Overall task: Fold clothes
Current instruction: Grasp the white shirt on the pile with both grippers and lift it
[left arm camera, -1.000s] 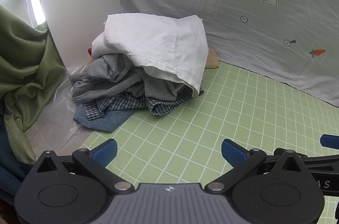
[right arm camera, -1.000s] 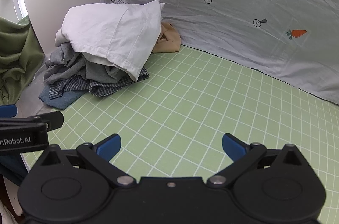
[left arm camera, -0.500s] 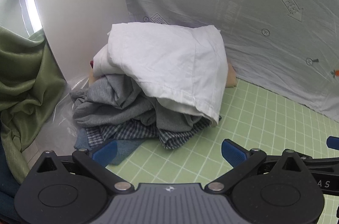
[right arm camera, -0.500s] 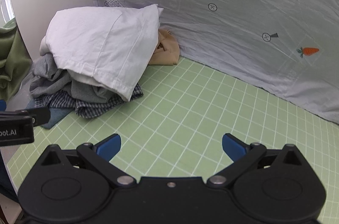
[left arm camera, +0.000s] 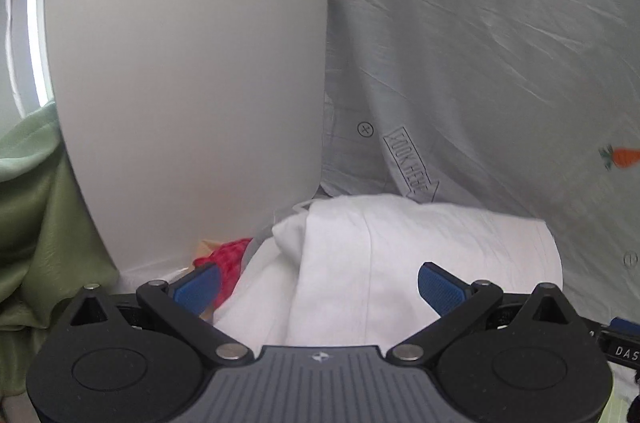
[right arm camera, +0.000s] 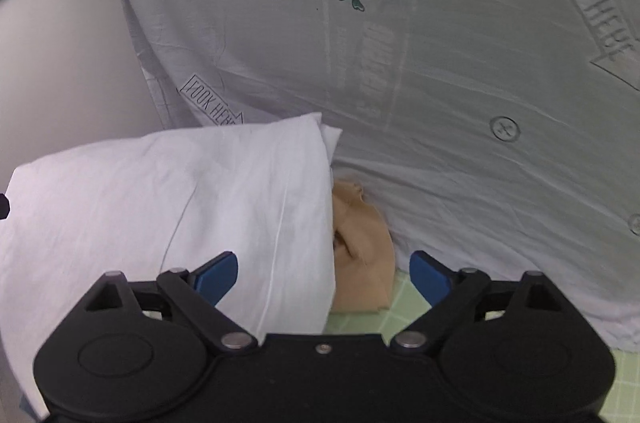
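A white garment (left arm camera: 400, 255) tops the clothes pile and lies right under my left gripper (left arm camera: 320, 288), whose blue pads stand wide apart above it, open. In the right wrist view the same white garment (right arm camera: 180, 203) fills the lower left. Its right edge runs between the fingers of my right gripper (right arm camera: 323, 281), whose jaws are closing, and the pads do not press on the cloth. A tan garment (right arm camera: 360, 247) pokes out beside that edge. A red cloth (left arm camera: 228, 255) shows behind the left pad. The rest of the pile is hidden.
A grey sheet with carrot prints (right arm camera: 440, 63) hangs close behind the pile. A white panel (left arm camera: 180, 83) stands at the left, with green fabric (left arm camera: 32, 203) beside it. A strip of green grid mat (right arm camera: 400, 315) shows by the right gripper.
Both grippers have moved forward onto the pile, so the white garment now lies between their fingers and the mat has almost left view. The right jaws have narrowed a little.
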`<state>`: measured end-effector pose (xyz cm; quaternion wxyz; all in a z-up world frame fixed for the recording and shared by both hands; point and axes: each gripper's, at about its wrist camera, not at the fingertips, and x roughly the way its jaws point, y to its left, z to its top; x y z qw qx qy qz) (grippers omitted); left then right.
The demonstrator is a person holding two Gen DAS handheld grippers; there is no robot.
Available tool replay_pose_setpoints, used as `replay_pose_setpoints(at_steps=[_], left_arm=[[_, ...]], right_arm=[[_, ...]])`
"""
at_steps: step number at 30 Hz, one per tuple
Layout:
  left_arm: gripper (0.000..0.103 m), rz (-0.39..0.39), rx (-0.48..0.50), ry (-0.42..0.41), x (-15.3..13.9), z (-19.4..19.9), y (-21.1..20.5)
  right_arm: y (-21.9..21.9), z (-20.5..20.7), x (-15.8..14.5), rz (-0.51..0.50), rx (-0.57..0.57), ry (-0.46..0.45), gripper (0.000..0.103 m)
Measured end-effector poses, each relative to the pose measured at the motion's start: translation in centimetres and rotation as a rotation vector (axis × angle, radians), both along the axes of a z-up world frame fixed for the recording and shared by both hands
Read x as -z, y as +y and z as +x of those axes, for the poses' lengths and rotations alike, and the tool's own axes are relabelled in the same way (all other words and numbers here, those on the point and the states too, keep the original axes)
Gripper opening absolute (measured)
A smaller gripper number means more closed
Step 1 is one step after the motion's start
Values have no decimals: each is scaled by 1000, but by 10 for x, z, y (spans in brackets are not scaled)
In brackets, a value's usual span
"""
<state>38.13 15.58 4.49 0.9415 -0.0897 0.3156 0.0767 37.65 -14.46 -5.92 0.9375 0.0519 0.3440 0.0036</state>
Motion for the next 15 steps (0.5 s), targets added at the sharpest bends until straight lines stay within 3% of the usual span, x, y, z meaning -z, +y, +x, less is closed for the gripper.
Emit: replay_pose_setpoints(at_steps=[3,6,7,8,9,11,12,13,15], left_arm=[[102,-103,25,27,9,30,9],[86,-177,42,46,15,50,15],[82,-182,45,43,15,51,14],[72,-171,53,27,13,48,11],[65,-159,60,12,11,46,8],[45,-134,70,-14,6,39,0],[40,-126,74,-21,3,35,-1],[26,-124,80,-28,1,30,-2],[22,-144,95,-49,-9,15,-3]], right_arm=[[-6,49,12,126,0,7,90],[-9,81,26,235,12,36,89],[-9,88,29,262,17,44,80],[-9,92,32,282,23,48,61],[-8,92,32,296,19,37,50],[-6,83,30,306,-12,-18,18],[-4,77,27,294,-24,-42,16],[-2,69,21,267,-33,-66,11],[2,49,7,223,-53,-115,10]])
